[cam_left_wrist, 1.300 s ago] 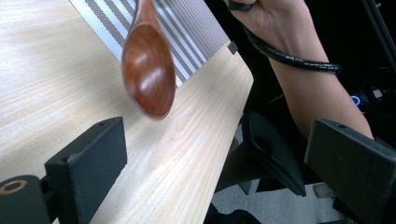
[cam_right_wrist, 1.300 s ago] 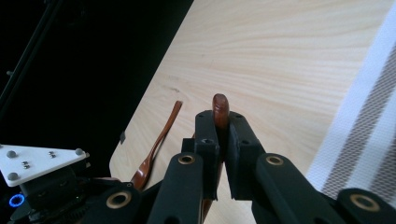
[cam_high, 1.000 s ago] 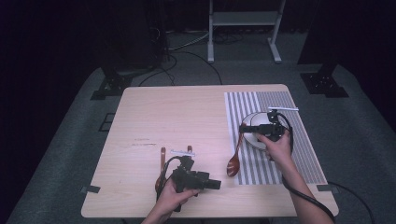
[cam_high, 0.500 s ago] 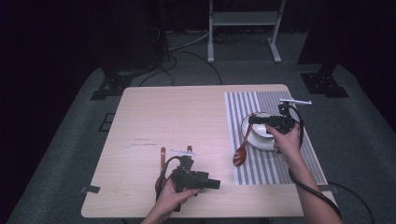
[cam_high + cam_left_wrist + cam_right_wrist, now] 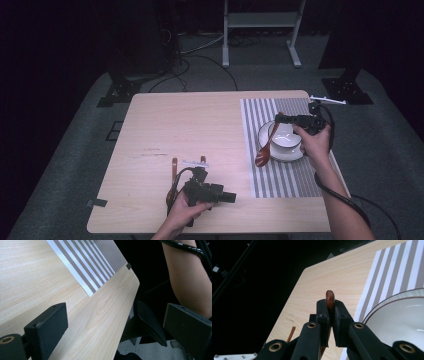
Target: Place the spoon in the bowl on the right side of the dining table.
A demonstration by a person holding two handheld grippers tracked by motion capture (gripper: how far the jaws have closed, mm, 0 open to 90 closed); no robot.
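Dark studio floor and cables surround a pale wooden table (image 5: 200,130), seen from the high view, with a striped placemat (image 5: 280,180) on its right side. On the mat sits a white plate (image 5: 292,154) carrying a white bowl (image 5: 286,136). The right gripper (image 5: 280,120) pinches the handle end of a brown wooden spoon (image 5: 265,150), whose bowl hangs low over the plate's left edge; whether it touches the mat cannot be told. Near the front edge, the left gripper (image 5: 227,196) rests low in the person's hand, beside two thin brown sticks (image 5: 174,167) lying on the wood.

From the left gripper view, the jaws stand spread with nothing between them, aimed across the table edge (image 5: 105,315) toward the placemat corner (image 5: 92,290) and the person's forearm (image 5: 185,280).

From the right gripper view, the jaws are pressed tight on the spoon's handle tip (image 5: 330,298), with the bowl rim (image 5: 392,305) just to one side.

Judging by this, the spoon is gripped and lifted; setting it down, likely in the bowl or beside the plate, remains to be done.
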